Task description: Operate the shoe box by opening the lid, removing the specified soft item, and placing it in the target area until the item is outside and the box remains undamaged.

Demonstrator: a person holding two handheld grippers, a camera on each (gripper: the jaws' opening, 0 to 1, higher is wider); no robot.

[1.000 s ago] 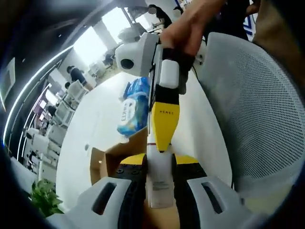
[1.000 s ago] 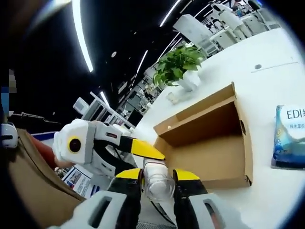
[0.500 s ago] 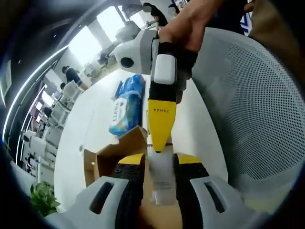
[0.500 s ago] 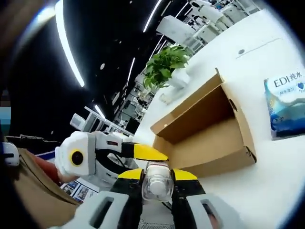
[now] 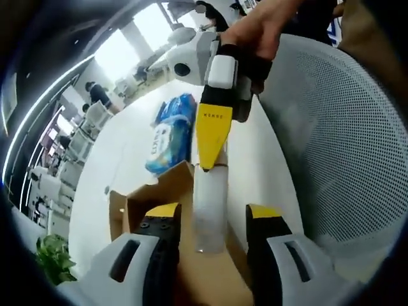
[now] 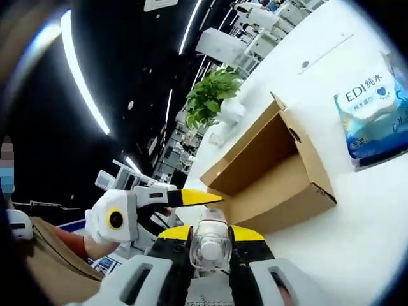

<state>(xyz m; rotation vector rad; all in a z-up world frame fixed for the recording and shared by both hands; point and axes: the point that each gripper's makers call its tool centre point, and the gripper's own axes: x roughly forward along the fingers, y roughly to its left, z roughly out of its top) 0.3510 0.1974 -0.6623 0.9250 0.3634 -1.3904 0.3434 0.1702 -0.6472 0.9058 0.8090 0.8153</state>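
Note:
A white soft tube (image 5: 210, 204) hangs upright over the open cardboard shoe box (image 5: 148, 199). My right gripper (image 5: 210, 164) comes down from above with its yellow jaws shut on the tube's upper end. My left gripper (image 5: 211, 218) stands open, its jaws on either side of the tube and apart from it. In the right gripper view the tube (image 6: 209, 243) is seen end-on, clamped in my right gripper (image 6: 209, 233). The left gripper (image 6: 199, 198) pokes in from the left, and the open box (image 6: 274, 172) lies beyond on the white table.
A blue pack of wipes (image 5: 169, 134) (image 6: 373, 111) lies on the white table (image 6: 357, 210) beside the box. A potted plant (image 6: 213, 95) stands behind the box. A grey mesh chair back (image 5: 338, 140) is close on the right. A hand (image 5: 261, 32) holds the right gripper.
My left gripper has opened and let go of the tube. The right gripper still holds it. Both views have shifted a little.

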